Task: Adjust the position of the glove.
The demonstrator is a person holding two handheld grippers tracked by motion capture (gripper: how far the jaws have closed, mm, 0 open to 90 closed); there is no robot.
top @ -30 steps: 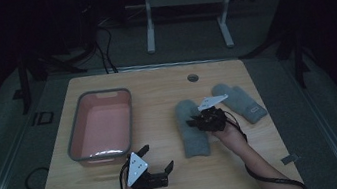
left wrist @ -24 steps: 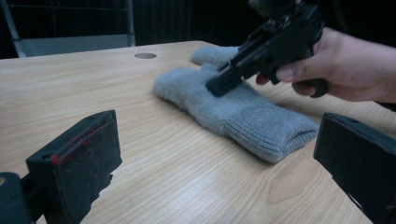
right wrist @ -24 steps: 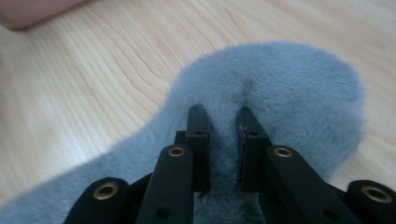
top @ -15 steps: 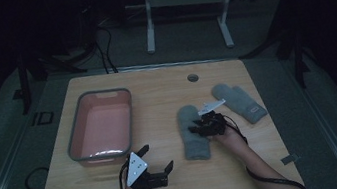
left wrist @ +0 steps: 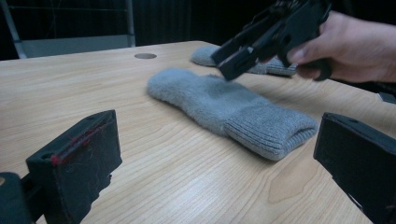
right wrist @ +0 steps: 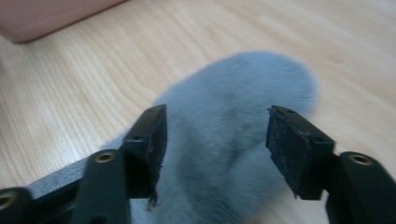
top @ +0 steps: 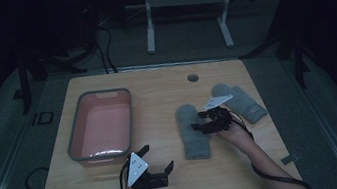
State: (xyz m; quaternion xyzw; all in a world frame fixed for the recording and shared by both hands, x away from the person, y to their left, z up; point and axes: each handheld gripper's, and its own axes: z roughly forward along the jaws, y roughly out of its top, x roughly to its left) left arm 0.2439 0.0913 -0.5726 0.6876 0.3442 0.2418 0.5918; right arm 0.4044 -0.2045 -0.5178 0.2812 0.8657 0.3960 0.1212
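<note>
Lying under right gripper (right wrist: 215, 154): grey mitten (right wrist: 233, 112)

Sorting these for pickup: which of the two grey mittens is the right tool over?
The nearer grey mitten, lying toward the pink tray. The right tool hangs open above it; the other mitten lies beyond, by the right edge.

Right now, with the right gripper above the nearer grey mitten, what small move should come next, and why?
Probably lower the right gripper and close it on the grey mitten. Its jaws stand open, poised over the mitten, which lies flat on the table; the left gripper rests open, apart.
</note>
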